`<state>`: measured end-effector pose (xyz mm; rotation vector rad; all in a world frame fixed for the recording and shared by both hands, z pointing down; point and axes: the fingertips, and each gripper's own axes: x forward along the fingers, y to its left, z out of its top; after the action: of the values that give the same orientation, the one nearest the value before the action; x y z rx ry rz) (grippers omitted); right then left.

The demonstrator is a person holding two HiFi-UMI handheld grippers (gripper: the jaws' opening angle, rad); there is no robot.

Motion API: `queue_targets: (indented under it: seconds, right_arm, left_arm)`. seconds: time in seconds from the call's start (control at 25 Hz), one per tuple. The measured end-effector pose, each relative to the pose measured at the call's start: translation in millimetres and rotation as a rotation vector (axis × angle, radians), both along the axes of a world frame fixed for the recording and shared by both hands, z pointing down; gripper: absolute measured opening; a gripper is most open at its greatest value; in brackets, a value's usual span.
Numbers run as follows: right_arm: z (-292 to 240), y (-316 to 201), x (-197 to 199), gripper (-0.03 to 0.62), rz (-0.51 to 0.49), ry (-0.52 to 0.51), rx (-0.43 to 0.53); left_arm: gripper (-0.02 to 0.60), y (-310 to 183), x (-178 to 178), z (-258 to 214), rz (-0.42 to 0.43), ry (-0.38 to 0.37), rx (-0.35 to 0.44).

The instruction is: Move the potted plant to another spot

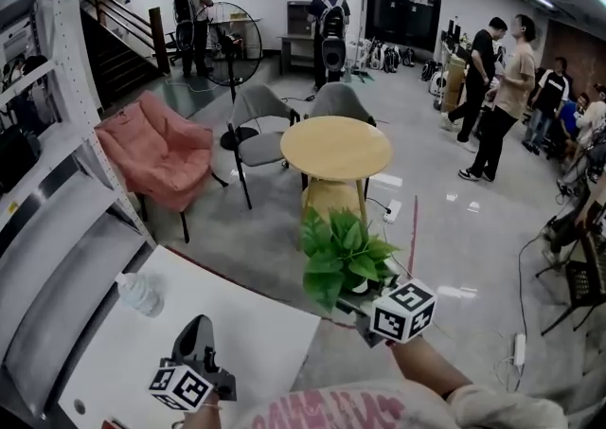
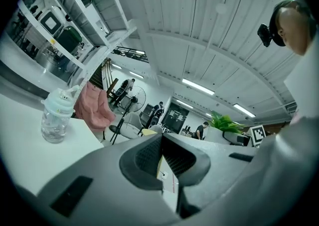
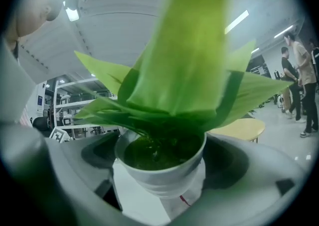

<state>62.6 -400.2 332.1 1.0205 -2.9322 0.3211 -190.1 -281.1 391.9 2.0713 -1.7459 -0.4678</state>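
Green foliage: the potted plant (image 1: 343, 257) shows at lower centre of the head view, just past the right edge of the white surface (image 1: 246, 342). It appears to be held in the air over the grey floor, not resting on anything.
Right tongs: the right tongs (image 3: 162, 170) are clamped on the white pot (image 3: 167, 185), one jaw against each side below the rim. Leaves fill the upper half of the right gripper view.
Left tongs: the left tongs (image 2: 161, 142) have their jaws together with nothing between them, and hover low over the surface at the head view's lower left.
Water bottle: the water bottle (image 1: 140, 294) stands on the surface at left, well apart from the plant.
Step in hand: probably the carry, with the pot gripped and no landing place reached yet.
Doing it well: hold the pot upright with an even squeeze, since the pot narrows downward and the leaves make it top-heavy. Travel slowly and pick a flat, bare spot. The round wooden table (image 1: 336, 148) at frame centre looks like one candidate.
Set-down: lower the pot until its base sits flat, and only then part the jaws.
Risk: a tilt or a slackened grip could let the pot slide out.
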Motion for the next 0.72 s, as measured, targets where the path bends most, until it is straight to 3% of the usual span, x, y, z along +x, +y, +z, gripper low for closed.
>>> queue_targets:
  seconds: [0.2,0.72]
  right_arm:
    - [9,-19,-17,0.531,-0.054,0.018,-0.005]
    - [14,-47,-91,0.532,-0.272,-0.016,-0.064]
  left_arm:
    - [0.003,-19,-2,-2,-0.035,0.030,0.035]
    - [0.003,-7,24,-13,-0.090,0.023,-0.019]
